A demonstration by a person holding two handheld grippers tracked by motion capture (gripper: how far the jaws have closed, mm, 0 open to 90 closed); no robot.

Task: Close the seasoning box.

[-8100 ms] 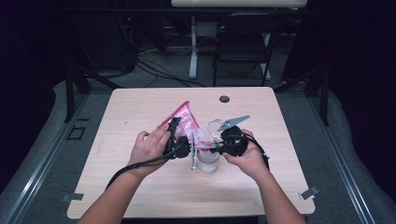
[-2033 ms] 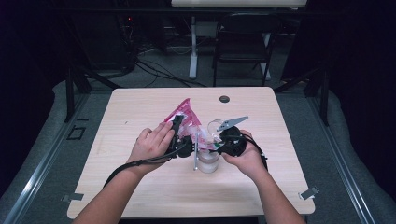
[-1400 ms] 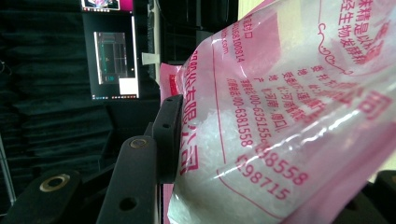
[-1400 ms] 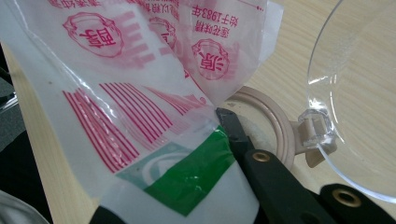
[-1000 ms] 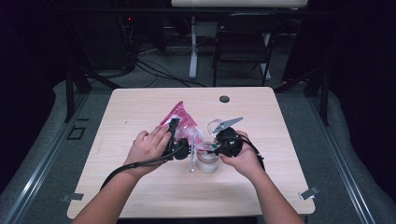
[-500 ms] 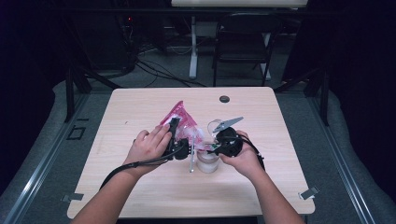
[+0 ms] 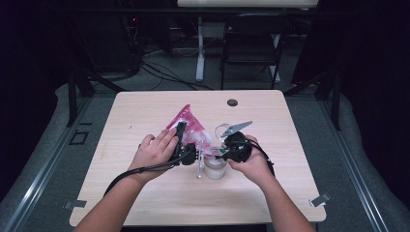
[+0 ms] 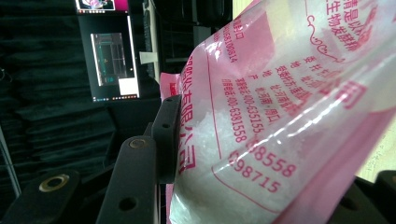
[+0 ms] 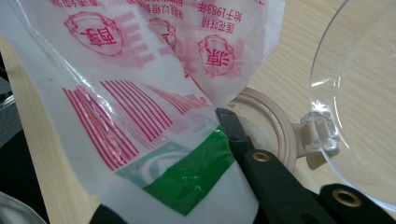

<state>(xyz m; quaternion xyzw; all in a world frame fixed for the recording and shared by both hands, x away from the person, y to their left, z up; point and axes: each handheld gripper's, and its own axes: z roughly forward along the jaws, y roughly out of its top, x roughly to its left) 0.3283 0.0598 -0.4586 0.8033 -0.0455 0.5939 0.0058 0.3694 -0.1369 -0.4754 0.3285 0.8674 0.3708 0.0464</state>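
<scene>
A pink printed plastic bag [image 7: 189, 126] of white granules hangs tilted over a clear jar [image 7: 215, 166] at the worktop [image 7: 145, 106] centre, its hinged lid [image 9: 359, 93] open toward 1 o'clock. The left gripper [image 7: 183, 153] has its jaws closed on the bag's upper part; the right gripper [image 7: 227, 149] pinches the bag's lower corner at the jar's mouth. The film looks limp and slippery, and its contents likely shift, so the seams and corners seem the surest holds.

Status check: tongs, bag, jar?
Left tongs shut on pink bag, white grains inside. Right tongs pinching the bag's corner over the jar. Jar lid flipped open. Nothing in the way.
</scene>
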